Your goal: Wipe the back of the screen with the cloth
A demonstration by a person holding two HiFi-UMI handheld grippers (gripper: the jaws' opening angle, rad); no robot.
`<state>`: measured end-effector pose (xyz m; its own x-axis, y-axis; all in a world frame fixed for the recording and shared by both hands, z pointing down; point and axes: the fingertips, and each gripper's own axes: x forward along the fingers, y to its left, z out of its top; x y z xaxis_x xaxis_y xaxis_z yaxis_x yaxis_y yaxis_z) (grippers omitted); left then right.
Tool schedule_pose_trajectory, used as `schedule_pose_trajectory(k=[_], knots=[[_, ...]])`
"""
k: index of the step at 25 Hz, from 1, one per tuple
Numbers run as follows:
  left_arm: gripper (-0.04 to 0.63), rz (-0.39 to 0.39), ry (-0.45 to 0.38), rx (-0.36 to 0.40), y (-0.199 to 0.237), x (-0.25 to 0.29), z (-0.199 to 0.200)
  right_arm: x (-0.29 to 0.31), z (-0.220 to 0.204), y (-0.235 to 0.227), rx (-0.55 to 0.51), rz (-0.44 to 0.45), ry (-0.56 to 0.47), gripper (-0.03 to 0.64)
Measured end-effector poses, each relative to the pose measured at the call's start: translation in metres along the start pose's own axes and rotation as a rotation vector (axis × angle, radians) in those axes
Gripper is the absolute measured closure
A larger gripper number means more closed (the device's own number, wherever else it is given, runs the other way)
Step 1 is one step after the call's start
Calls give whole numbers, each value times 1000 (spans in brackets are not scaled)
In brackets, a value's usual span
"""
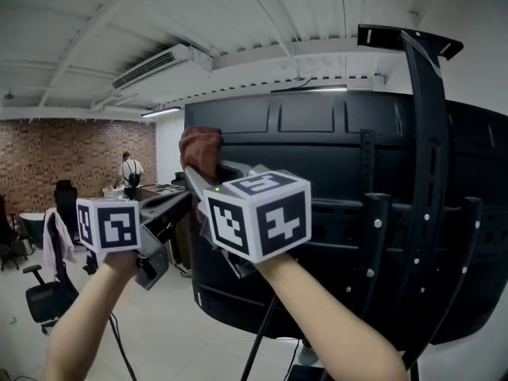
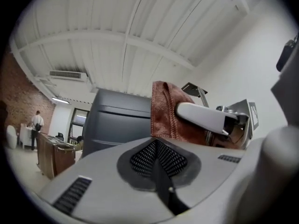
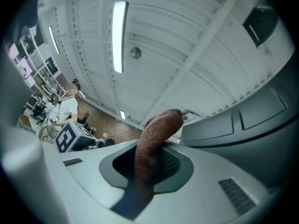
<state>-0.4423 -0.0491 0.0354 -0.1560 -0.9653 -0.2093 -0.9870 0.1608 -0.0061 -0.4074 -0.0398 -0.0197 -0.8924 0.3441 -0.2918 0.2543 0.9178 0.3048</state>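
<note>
Clamping the cloth [image 3: 156, 129] by the screen [image 1: 317, 165], the right tongs [image 3: 150, 168] sit beside the closed left tongs [image 2: 158, 158].

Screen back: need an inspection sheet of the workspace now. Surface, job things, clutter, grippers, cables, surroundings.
Surface: screen back, black, on a black stand.
Job's things: cloth, red-brown, at the screen's upper left edge; contact cannot be told.
Clutter: nothing seen.
Grippers: right gripper shut on cloth; left gripper shut, empty, beside it.
Cables: thin dark cable hanging below the left gripper.
Surroundings: brick wall, person far off, chair, ceiling air conditioner.
</note>
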Motion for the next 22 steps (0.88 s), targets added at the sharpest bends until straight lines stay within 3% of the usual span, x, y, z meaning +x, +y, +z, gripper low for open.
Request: schedule_pose_trajectory(k=[6, 13, 18, 22], knots=[[584, 27, -28, 76, 102, 16, 35, 119, -9, -55, 12, -88, 32, 548], [584, -14, -95, 83, 191, 35, 78, 224, -18, -112, -35, -224, 131, 548], [584, -62, -111, 60, 212, 49, 76, 245, -31, -126, -60, -301, 172, 548], [584, -155, -117, 54, 188, 83, 72, 220, -24, -142, -94, -363, 193, 548]])
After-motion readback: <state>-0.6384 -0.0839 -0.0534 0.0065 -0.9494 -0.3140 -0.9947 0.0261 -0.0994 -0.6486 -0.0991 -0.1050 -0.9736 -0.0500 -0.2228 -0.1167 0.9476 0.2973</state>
